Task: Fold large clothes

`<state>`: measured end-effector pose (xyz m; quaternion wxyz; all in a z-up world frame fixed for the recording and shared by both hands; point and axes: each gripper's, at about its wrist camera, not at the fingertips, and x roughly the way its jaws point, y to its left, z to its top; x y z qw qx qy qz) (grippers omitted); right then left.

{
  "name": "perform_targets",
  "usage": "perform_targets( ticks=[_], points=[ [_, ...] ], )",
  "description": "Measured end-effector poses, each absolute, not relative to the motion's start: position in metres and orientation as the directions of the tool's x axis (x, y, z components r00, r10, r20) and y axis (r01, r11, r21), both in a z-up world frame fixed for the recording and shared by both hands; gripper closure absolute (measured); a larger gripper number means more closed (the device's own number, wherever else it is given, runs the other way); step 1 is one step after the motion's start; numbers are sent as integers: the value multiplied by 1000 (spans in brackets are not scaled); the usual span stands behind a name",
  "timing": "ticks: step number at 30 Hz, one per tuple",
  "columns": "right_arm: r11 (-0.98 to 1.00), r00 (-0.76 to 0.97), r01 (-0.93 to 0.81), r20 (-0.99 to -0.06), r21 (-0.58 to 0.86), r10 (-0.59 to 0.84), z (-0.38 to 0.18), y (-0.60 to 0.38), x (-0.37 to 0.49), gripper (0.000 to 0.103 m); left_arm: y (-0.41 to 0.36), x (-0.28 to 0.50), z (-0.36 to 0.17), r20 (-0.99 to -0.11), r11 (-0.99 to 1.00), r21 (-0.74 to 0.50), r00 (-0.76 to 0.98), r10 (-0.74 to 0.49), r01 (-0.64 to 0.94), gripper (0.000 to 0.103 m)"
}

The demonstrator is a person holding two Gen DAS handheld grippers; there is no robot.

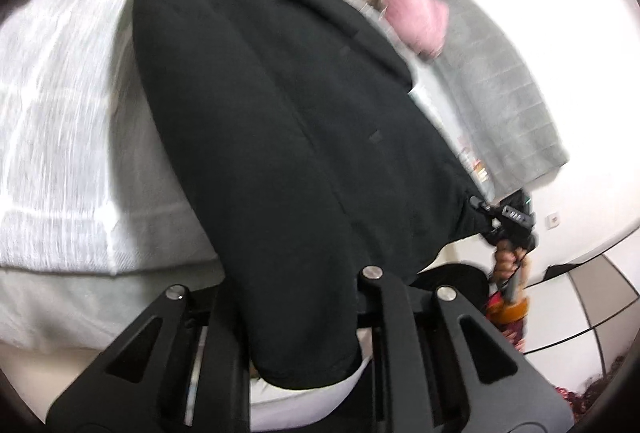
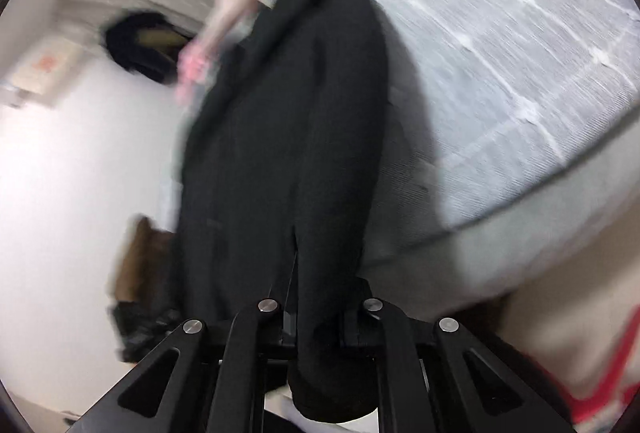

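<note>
A large black garment lies spread over the bed, its near hem lifted off the edge. My left gripper sits at the bottom of the left wrist view, shut on a fold of that hem. Further right along the same hem, my right gripper pinches the garment's corner, with a hand on its handle. In the right wrist view the black garment runs down between the fingers of the right gripper, which is shut on it. Both views are blurred.
A white quilted bed cover lies under the garment. A pink fluffy garment and a grey knit blanket lie at the far side. Tiled floor shows on the right. A brown box and a black bag sit beside the bed.
</note>
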<state>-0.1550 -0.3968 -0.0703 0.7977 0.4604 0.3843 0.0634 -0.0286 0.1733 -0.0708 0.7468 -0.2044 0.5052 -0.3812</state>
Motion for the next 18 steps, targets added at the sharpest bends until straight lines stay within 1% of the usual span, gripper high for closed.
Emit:
perform_targets(
  ticks=[4,6,7,8,9,11,13,18],
  points=[
    [470,818,82,-329,879,472,-38,-401,-154,94,178,-26,-28,-431,510,-762,276,-859,399,87],
    [450,852,5,-239,893,466,-18,-402,-152,94,180,-26,-9,-355,464,-777,312,-881,426,87],
    [448,861,-19,-213,894,462,-11,-402,-153,94,181,-27,4,-314,440,-781,329,-890,444,87],
    [444,876,-65,-162,894,454,1,-403,-154,94,183,-29,15,-277,418,-783,344,-897,461,87],
    [441,882,-85,-138,893,450,8,-402,-154,94,184,-31,23,-248,402,-784,354,-902,473,87],
    [430,896,-150,-61,890,440,25,-407,-162,94,194,-38,42,-183,365,-778,371,-910,512,88],
    [420,904,-198,-1,886,428,38,-411,-172,94,206,-48,56,-136,342,-765,382,-914,546,88],
    [430,916,-287,113,856,385,68,-413,-206,94,230,-85,99,-3,268,-717,381,-924,644,88]
  ],
)
